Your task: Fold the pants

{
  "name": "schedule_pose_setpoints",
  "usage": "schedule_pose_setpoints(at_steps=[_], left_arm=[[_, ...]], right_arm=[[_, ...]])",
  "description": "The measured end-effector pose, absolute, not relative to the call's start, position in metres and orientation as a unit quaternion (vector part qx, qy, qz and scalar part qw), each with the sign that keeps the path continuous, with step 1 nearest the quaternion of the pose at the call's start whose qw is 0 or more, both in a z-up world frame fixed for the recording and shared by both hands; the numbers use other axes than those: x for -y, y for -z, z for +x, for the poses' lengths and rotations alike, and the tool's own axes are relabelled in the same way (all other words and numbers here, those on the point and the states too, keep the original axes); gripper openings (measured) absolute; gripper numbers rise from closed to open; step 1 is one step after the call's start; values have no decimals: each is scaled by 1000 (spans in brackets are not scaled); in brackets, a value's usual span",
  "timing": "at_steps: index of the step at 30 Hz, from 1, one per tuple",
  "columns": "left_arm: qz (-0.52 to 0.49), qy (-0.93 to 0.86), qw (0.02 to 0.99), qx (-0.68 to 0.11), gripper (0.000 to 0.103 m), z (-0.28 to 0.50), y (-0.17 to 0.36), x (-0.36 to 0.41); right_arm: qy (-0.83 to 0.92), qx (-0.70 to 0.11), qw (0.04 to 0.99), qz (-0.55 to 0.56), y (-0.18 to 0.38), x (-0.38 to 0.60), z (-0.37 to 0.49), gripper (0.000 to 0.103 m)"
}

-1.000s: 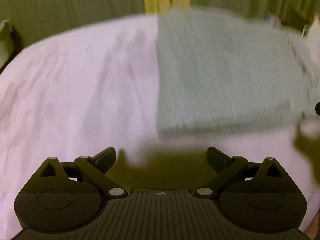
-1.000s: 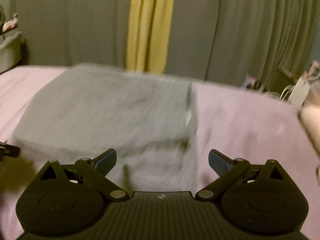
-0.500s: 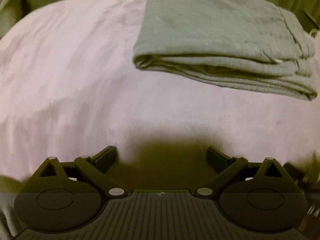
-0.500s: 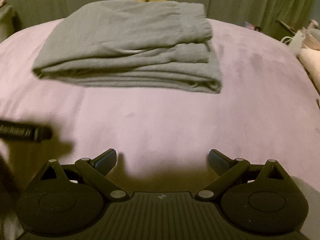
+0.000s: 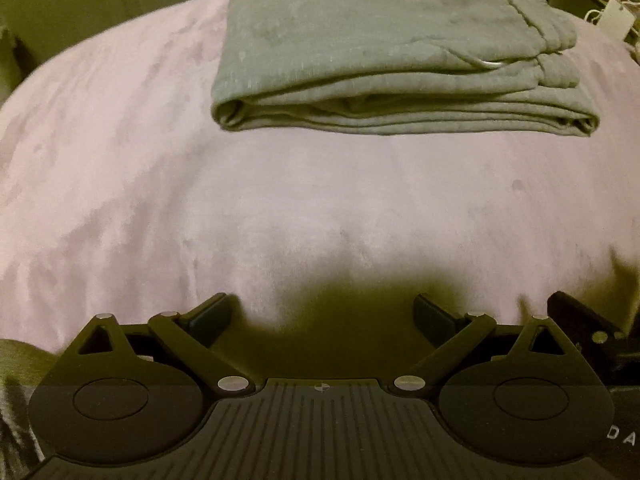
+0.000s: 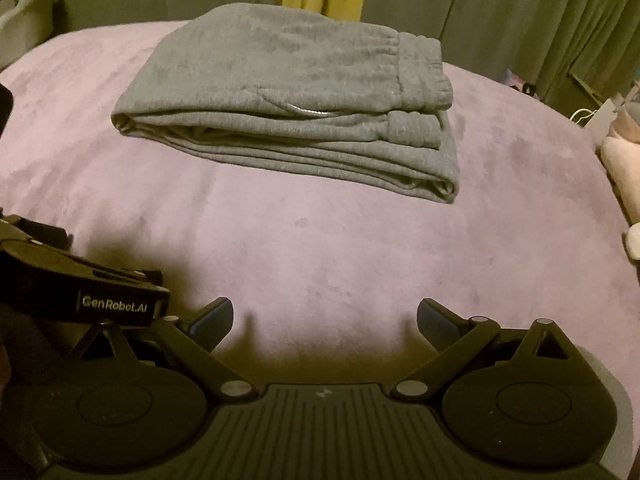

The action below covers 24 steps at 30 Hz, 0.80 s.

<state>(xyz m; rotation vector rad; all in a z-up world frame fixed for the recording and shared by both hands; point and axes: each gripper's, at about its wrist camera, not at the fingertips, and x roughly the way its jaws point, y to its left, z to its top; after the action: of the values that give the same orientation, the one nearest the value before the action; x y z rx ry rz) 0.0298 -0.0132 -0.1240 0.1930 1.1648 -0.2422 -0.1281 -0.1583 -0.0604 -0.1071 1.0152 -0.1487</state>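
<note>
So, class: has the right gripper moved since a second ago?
Yes. The right gripper has backed away from the pants: more bedspread now lies between them.

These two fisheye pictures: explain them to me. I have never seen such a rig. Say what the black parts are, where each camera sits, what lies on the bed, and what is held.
A person holds one hand-held tool in each hand; there is no robot arm. The black parts at the bottom are its two-finger tongs, seen by a camera mounted on the tool and looking forward. One picture comes from the left tongs, the other from the right tongs. Both stand open and hold nothing. Ahead, on the pink-purple bedcover, lie grey pants, folded into a flat stack. The black piece at the left edge of the right view is the other tool. Curtains hang behind.
</note>
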Motion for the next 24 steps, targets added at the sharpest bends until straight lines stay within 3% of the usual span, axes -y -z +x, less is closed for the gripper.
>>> schedule_pose_setpoints(at_steps=[12, 24], left_arm=[[153, 70, 859, -484, 100, 29, 99, 19], [226, 120, 837, -484, 100, 39, 77, 36]], right_arm=[[86, -491, 867, -14, 51, 174, -107, 99], [63, -509, 857, 53, 39, 195, -80, 99]])
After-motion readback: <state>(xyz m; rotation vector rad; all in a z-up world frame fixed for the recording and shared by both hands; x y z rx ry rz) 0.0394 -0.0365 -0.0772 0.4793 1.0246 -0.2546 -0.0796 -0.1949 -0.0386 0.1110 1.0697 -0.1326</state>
